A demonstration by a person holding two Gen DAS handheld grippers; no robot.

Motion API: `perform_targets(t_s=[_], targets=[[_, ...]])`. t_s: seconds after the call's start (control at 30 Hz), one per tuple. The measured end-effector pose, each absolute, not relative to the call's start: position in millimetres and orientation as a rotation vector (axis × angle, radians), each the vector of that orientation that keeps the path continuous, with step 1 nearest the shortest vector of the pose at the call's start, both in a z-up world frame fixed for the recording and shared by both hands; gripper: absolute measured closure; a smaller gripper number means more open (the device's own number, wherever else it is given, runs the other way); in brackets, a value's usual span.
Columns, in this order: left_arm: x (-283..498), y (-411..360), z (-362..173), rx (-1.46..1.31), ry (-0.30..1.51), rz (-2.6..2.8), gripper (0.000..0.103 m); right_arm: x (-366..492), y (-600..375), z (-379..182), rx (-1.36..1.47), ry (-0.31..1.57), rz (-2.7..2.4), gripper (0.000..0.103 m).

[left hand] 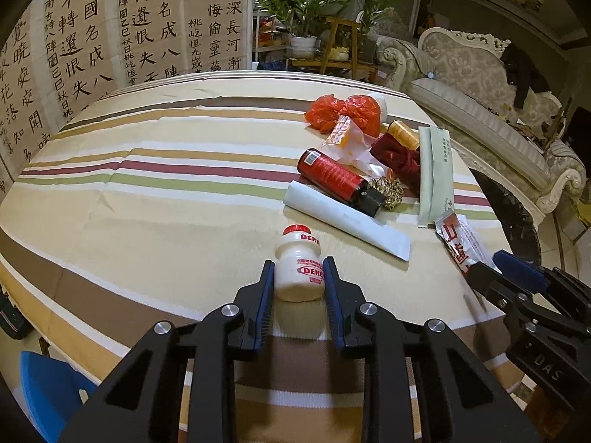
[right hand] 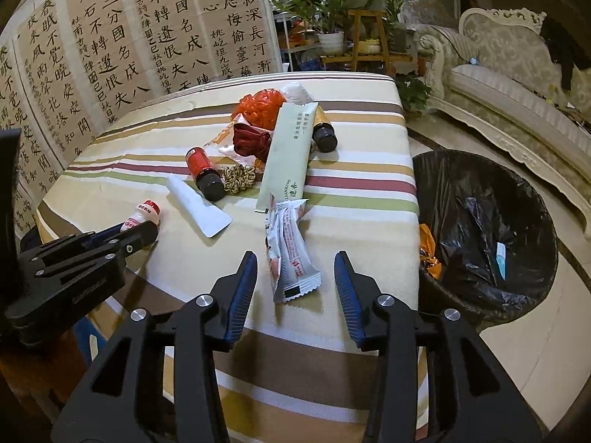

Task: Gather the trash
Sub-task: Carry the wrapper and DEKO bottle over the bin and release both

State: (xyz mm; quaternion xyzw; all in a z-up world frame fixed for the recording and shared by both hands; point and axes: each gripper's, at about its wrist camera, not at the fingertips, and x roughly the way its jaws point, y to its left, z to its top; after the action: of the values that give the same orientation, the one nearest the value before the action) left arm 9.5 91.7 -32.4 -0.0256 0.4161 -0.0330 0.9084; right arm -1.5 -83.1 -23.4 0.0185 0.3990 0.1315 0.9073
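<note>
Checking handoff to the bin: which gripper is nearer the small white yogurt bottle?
Left. The left gripper has the small white yogurt bottle between its pads. The right gripper sits apart, over the snack wrapper by the table's bin-side edge.

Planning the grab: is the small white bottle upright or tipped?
Tipped. The white bottle lies on its side on the tablecloth, red cap pointing away.

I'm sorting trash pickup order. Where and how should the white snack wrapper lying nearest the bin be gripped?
Grip the white snack wrapper across its narrow width near the serrated near end, coming from above. It lies flat and long, pointing away, and the open right hand-held gripper already straddles that end.
</note>
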Motion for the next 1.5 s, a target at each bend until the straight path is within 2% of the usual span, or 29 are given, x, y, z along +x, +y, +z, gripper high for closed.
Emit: perform_targets(t_s=[0.07, 0.13, 0.17, 0.33, 0.4, 0.47, 0.93, 1.5], targets=[[8.0, 92.0, -31.8, -0.051, 0.858, -0.071, 0.076, -0.5, -79.0, -25.1, 0.016, 0.825, 0.270, 0.061], [5.9, 91.9, -32.0, -0.050, 0.857, -0.073, 0.076, -1.7, -75.1, -25.4, -0.010, 0.818, 0.263, 0.066], [5.0, 91.9, -32.0, -0.049, 0.856, -0.074, 0.076, -1.9, -72.9, -25.7, -0.025, 0.814, 0.259, 0.077], [1.8, 91.9, -30.1, -0.061, 0.845, -0.081, 0.076, -4.6, -70.6, -25.4, -0.054, 0.801, 0.257, 0.081], [1.3, 91.0, -27.4, -0.064, 0.838, -0.088, 0.076, -6.7, -72.9, -22.3, -0.047, 0.792, 0.258, 0.087], [-0.3, 89.1, -24.0, -0.065, 0.826, -0.098, 0.076, -7.7, -75.6, -20.1, -0.037, 0.786, 0.258, 0.089], [0.6, 66.5, -8.4, -0.047, 0.775, -0.157, 0.076, -10.6, -102.3, -4.0, 0.003, 0.746, 0.207, 0.091], [23.4, -31.6, 3.3, 0.045, 0.719, -0.347, 0.076, 1.7, -197.7, 0.6, 0.090, 0.708, -0.024, 0.091]])
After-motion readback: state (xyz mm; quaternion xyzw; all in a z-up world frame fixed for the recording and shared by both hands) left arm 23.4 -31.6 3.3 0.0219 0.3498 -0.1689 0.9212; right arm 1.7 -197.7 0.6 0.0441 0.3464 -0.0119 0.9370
